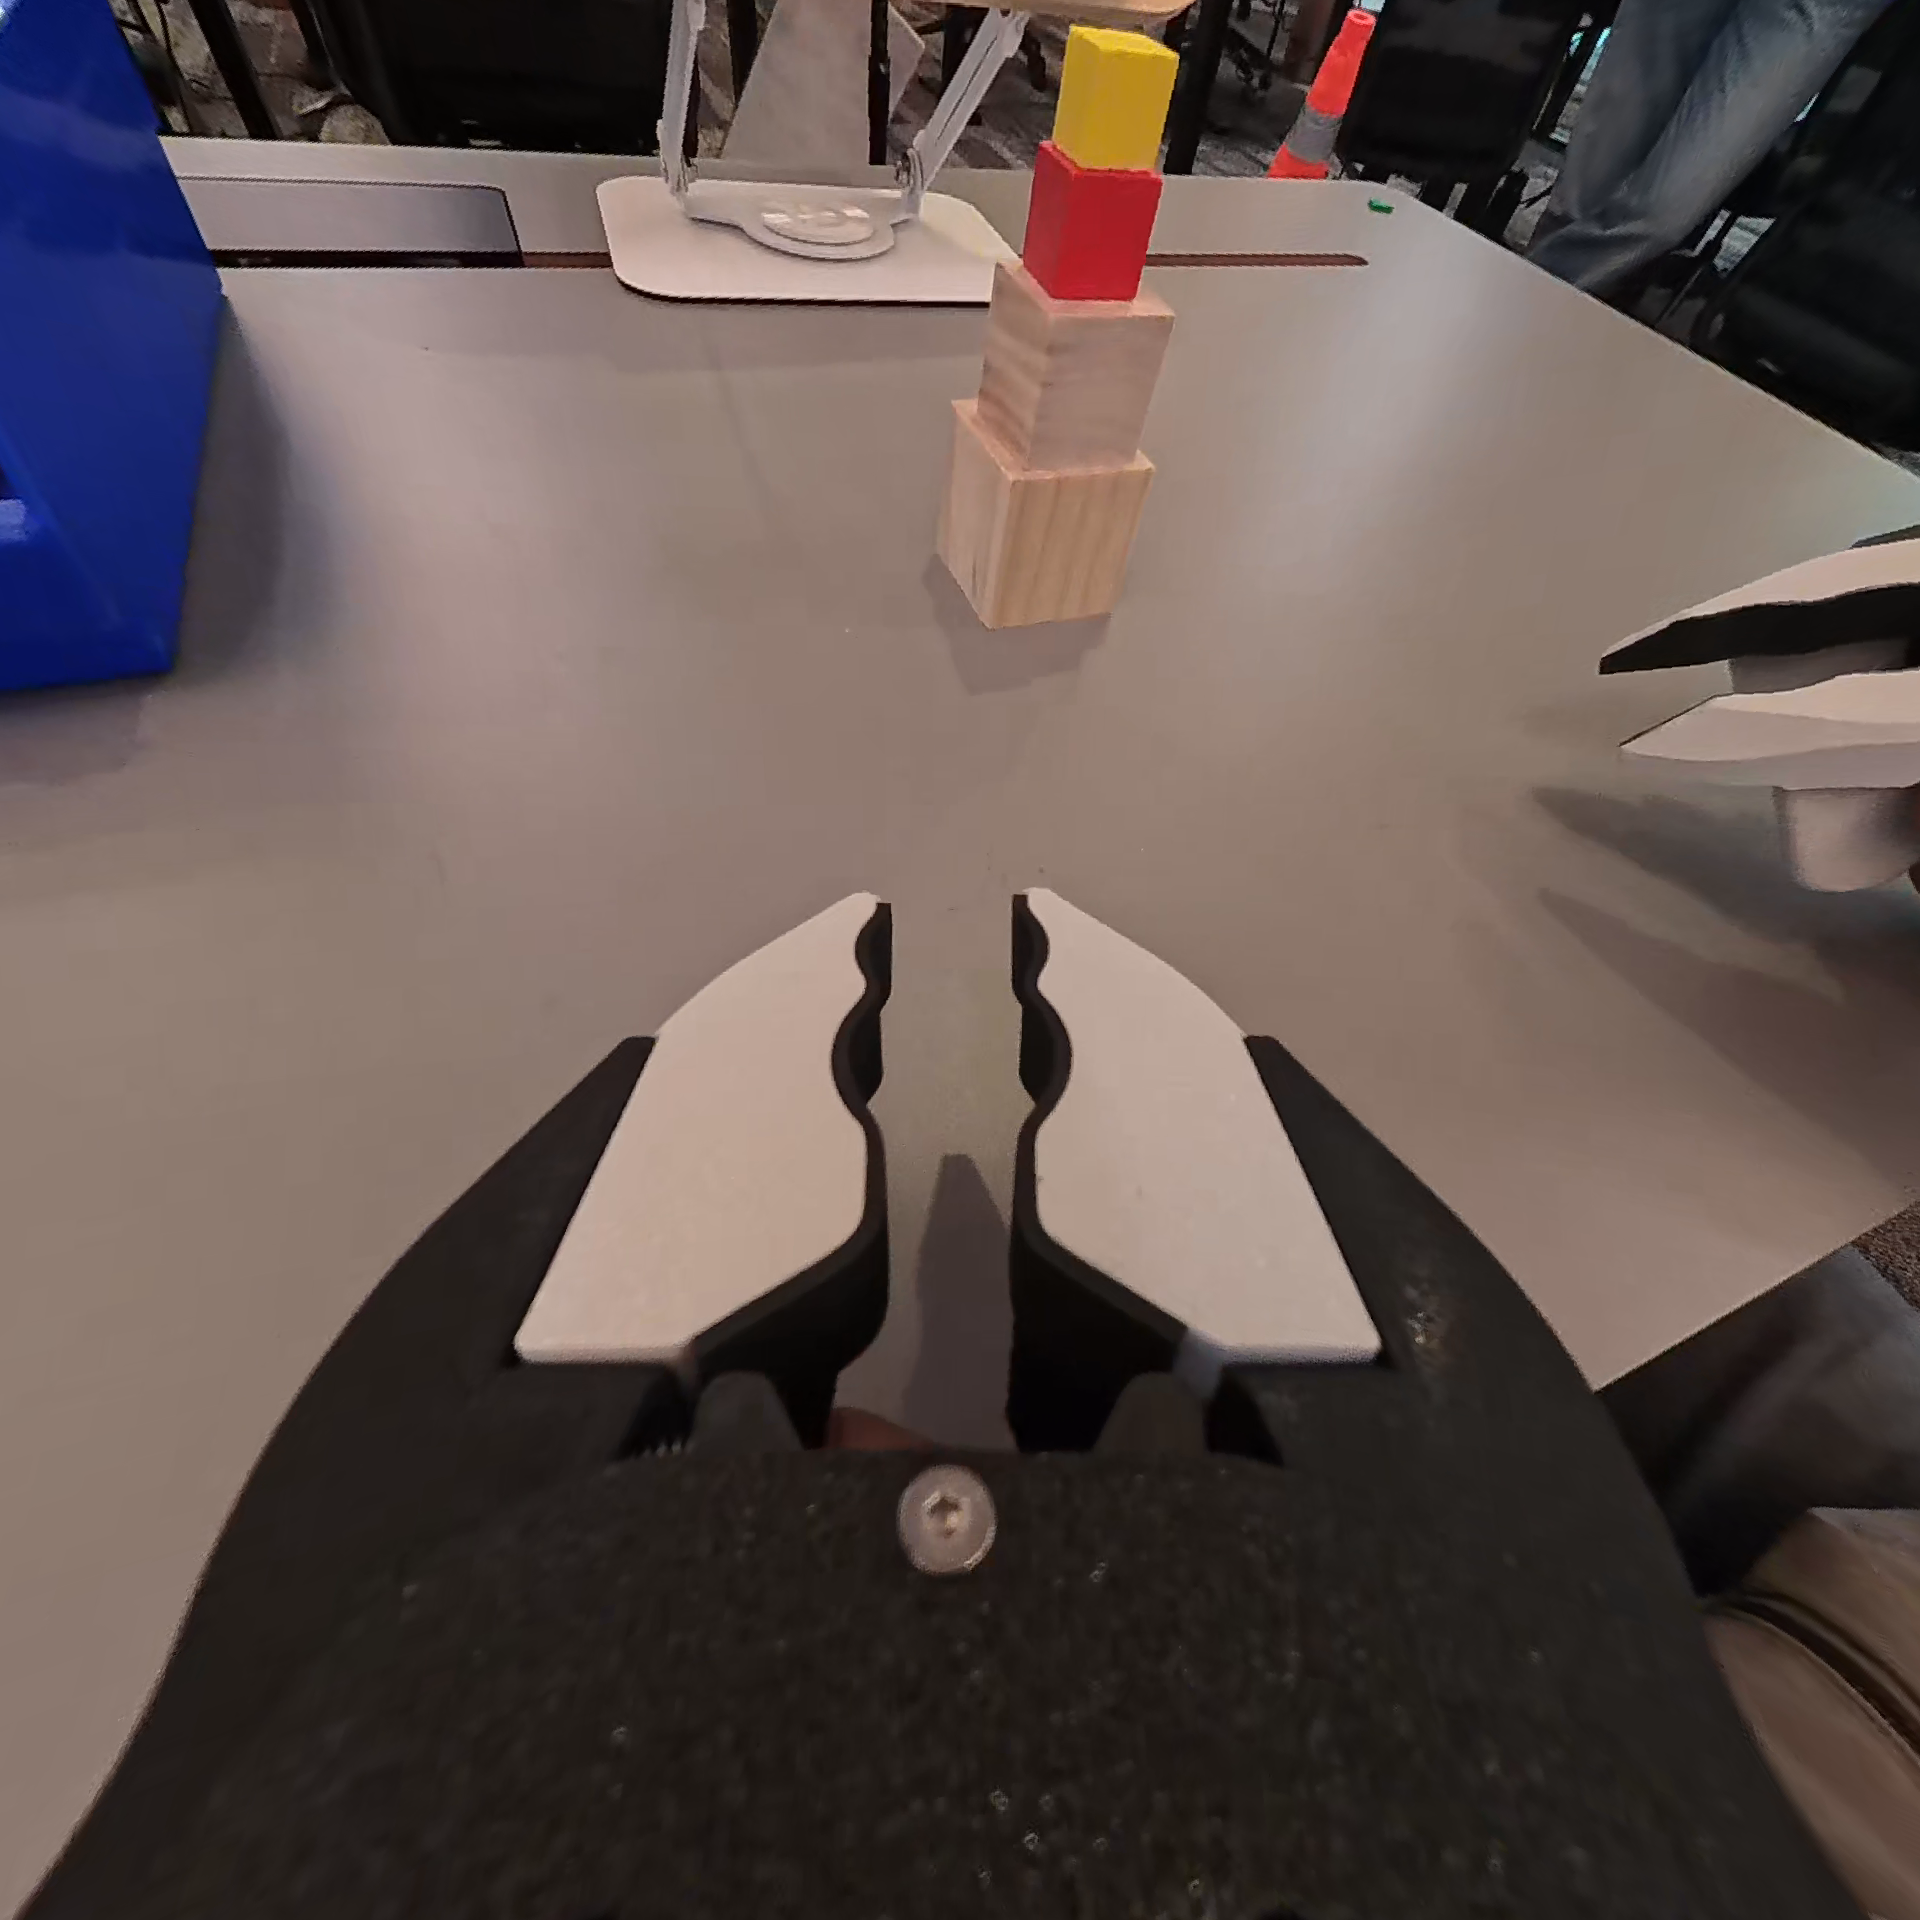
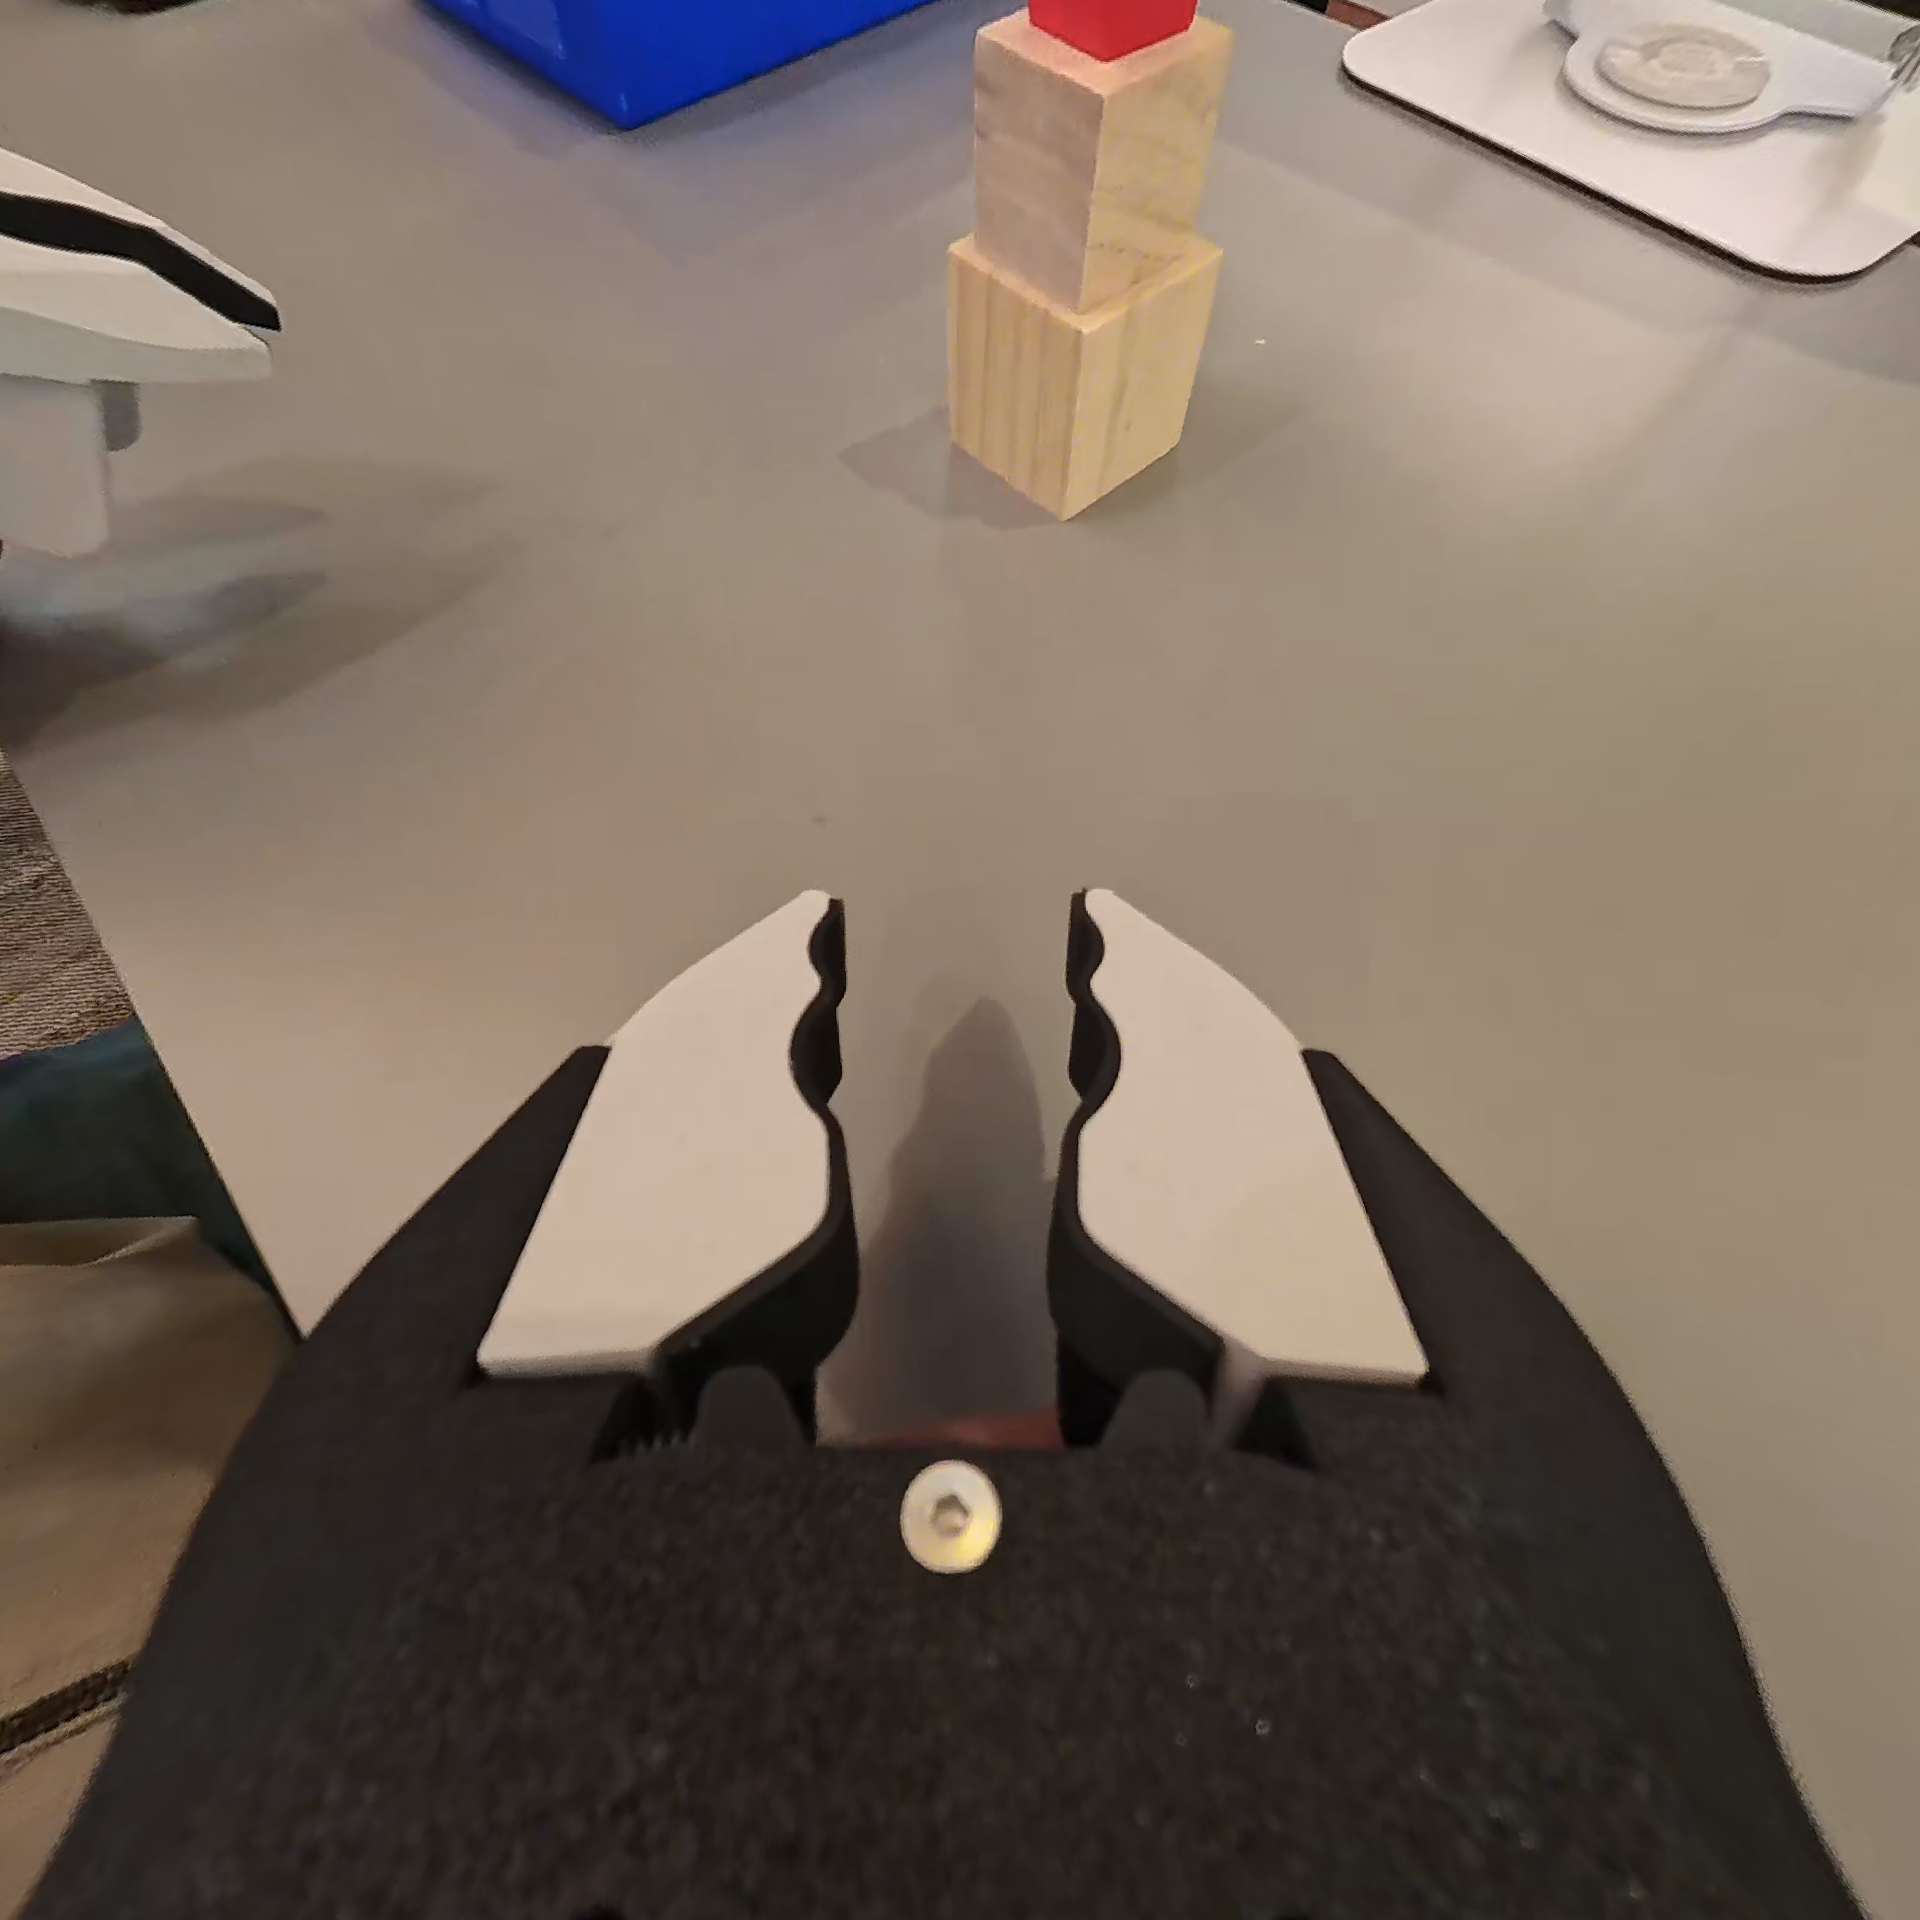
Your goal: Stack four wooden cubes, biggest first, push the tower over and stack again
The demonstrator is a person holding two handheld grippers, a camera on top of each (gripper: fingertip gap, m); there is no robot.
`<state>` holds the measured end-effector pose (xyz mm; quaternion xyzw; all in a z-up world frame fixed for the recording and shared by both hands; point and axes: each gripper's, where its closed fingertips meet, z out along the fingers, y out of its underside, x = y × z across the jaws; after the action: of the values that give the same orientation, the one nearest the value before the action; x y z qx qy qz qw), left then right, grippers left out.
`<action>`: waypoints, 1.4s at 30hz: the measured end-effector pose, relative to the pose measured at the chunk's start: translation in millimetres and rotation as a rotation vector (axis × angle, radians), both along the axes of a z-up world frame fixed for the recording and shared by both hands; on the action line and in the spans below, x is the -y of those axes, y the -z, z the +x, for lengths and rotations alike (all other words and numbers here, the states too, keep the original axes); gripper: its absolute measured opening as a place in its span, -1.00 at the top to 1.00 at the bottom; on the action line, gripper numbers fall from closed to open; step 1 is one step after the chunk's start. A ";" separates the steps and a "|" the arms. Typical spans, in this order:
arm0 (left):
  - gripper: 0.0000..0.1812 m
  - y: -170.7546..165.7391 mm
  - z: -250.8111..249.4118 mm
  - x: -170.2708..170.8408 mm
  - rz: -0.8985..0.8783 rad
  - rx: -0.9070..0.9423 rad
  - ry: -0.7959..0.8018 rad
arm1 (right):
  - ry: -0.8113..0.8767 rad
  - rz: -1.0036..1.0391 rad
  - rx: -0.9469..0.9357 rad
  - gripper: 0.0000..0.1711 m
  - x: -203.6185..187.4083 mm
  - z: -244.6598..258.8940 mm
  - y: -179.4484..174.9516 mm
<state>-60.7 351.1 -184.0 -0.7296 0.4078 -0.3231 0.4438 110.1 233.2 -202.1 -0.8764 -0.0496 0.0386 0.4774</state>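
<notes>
Four cubes (image 1: 1049, 520) stand stacked — both claws, left (image 1: 951, 909) and right (image 2: 956, 909), narrowly parted, empty.

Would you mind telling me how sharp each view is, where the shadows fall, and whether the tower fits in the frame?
Left wrist view: the tower is sharp and fits whole up to the yellow cube; its soft shadow falls toward the camera; the table edges bow with wide-angle distortion. Right wrist view: the frame's top edge cuts the tower at the red cube; the left gripper at the frame's left edge looks slightly blurred.
</notes>
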 end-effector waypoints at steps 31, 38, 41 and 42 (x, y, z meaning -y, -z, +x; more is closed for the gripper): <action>0.67 -17.7 -12.8 -14.9 0.150 -0.035 0.037 | -0.251 -0.154 0.267 1.00 -86.3 51.8 3.8; 0.66 -20.3 -21.5 -22.3 0.142 -0.028 0.023 | -0.275 -0.331 0.223 1.00 -45.7 133.6 30.8; 0.66 -21.6 -22.7 -24.1 0.154 -0.032 0.014 | -0.338 -0.327 0.213 1.00 -88.7 112.2 38.3; 0.66 -22.5 -22.8 -24.2 0.160 -0.033 0.011 | -0.373 -0.294 0.211 1.00 -115.7 94.0 35.8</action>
<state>-83.5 375.4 -161.5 -0.6949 0.4436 -0.2798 0.4920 204.1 348.8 -237.9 -0.9114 -0.2536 0.0413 0.3215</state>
